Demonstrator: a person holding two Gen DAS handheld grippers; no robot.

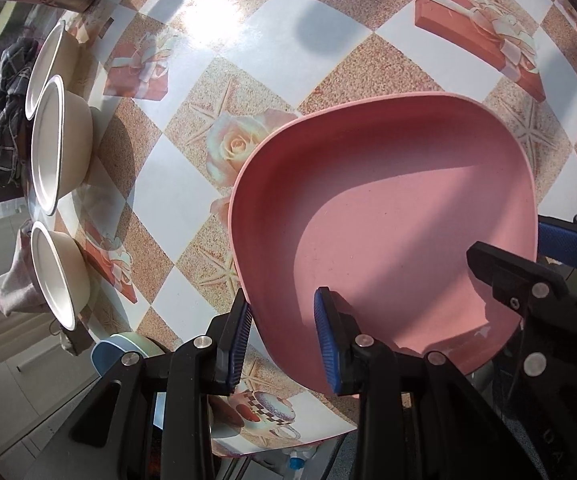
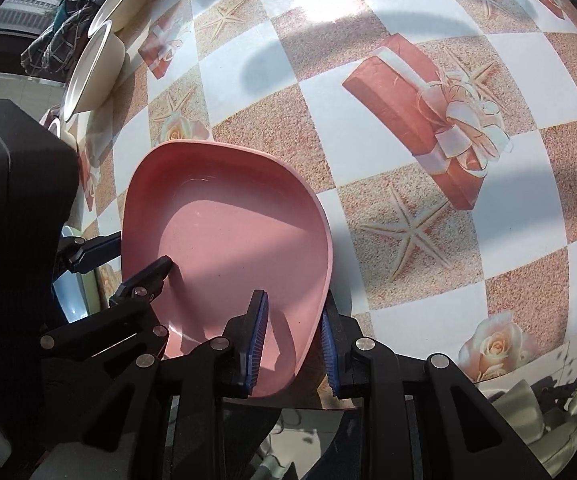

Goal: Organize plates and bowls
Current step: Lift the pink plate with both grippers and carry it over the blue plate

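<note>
A pink square plate (image 1: 384, 216) lies near the table's front edge, also seen in the right wrist view (image 2: 224, 216). My left gripper (image 1: 284, 340) straddles its left rim, one finger inside and one outside, jaws apart with a gap to the rim. My right gripper (image 2: 294, 340) straddles the plate's right rim the same way; it shows in the left wrist view (image 1: 528, 248), and the left gripper shows in the right wrist view (image 2: 136, 256). Three cream bowls (image 1: 60, 148) stand along the table's left edge.
The table (image 1: 328, 60) has a checkered cloth with gift box and rose prints. A blue and green dish (image 1: 116, 350) sits at the front left corner. A dark checked cloth (image 1: 0, 120) hangs beyond the bowls.
</note>
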